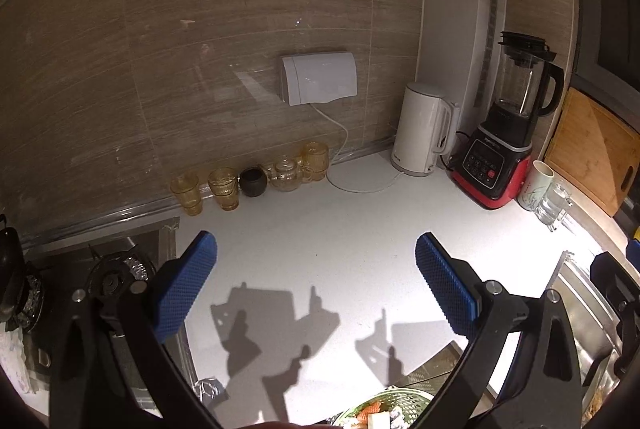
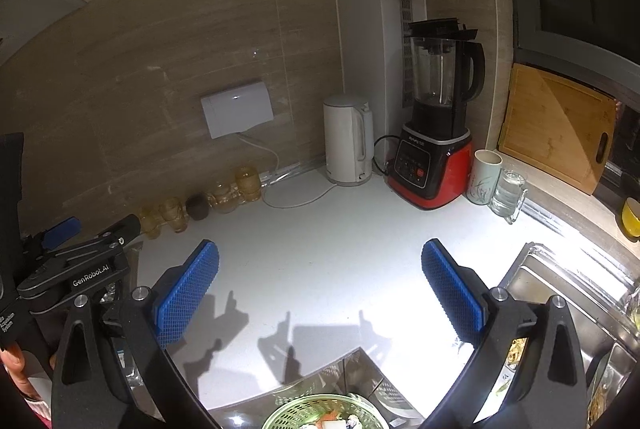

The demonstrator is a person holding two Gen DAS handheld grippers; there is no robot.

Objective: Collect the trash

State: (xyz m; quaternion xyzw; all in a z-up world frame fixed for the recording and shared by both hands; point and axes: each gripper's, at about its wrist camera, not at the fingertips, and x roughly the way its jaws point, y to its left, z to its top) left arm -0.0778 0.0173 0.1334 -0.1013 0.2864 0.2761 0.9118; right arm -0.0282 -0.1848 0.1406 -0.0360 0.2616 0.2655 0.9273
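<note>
A: 2 grippers hang over the white counter (image 1: pixel 360 229), each with its blue pads spread wide and nothing between them. Why would they sit like that?

B: Probably because the left gripper (image 1: pixel 316 269) and the right gripper (image 2: pixel 320 273) both face a bare patch of counter, while the trash lies below them, at the near edge.

A: Where exactly?

B: In the green strainer basket (image 2: pixel 296 411) under the right gripper: orange and white scraps (image 2: pixel 334 423), likely food waste, though the frame crops them. A crumpled bit of foil (image 1: pixel 208 387) sits by the stove (image 1: pixel 112 277).

A: And the other containers?

B: 1 glass mug (image 2: pixel 507 194) looks to hold water; the blender (image 2: pixel 438 117) jar looks empty. The sink (image 2: pixel 560 293) holds what may be scraps at its right edge.
</note>
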